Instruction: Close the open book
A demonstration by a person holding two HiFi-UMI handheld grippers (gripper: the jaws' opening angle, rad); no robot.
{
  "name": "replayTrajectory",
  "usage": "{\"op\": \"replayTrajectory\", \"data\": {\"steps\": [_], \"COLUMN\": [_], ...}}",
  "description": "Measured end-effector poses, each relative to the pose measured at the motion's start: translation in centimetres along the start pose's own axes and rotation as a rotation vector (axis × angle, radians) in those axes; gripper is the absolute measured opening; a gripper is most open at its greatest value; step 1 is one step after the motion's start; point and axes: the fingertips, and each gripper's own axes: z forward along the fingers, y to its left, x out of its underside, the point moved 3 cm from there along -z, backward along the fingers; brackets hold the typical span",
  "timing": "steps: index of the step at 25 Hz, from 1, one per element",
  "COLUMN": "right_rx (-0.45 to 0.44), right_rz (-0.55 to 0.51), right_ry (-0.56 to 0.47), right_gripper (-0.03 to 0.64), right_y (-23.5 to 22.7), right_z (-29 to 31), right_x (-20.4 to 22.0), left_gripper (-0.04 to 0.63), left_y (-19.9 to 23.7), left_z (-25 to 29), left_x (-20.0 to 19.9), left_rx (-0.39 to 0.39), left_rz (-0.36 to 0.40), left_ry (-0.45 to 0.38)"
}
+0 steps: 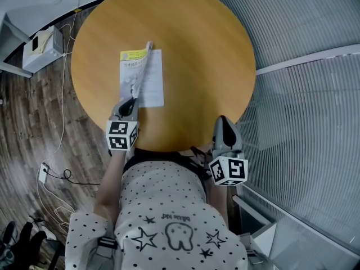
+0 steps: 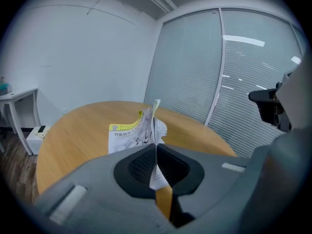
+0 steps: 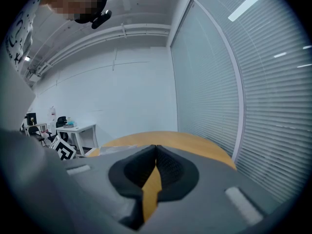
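A thin white book with a yellow strip at its top lies open on the round wooden table, left of the middle. One leaf stands upright on edge above the flat pages. My left gripper is at the book's near end, shut on the lower edge of that leaf. In the left gripper view the leaf rises thin and vertical from between the closed pads of the left gripper. My right gripper hovers at the table's near right edge, shut and empty, with its pads together.
A glass wall with blinds curves round the table's right side. On the wooden floor at the left stand a white box and loose cables. A white desk stands by the far wall. The person's torso is at the table's near edge.
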Motion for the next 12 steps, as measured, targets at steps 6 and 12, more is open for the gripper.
{"op": "replayTrajectory", "data": {"steps": [6,12], "right_rx": [0.005,0.010], "right_rz": [0.001,0.003], "right_ry": [0.003,0.003], "right_gripper": [0.003,0.003], "right_y": [0.1,0.1], "right_z": [-0.2,-0.3], "right_x": [-0.1,0.0], "left_gripper": [0.018,0.018], "left_y": [-1.1,-1.7], "left_z": [0.9,1.6], "left_x": [0.7,1.1], "left_rx": [0.035,0.061], "left_rz": [0.139,0.196], "left_ry": [0.054,0.087]}}
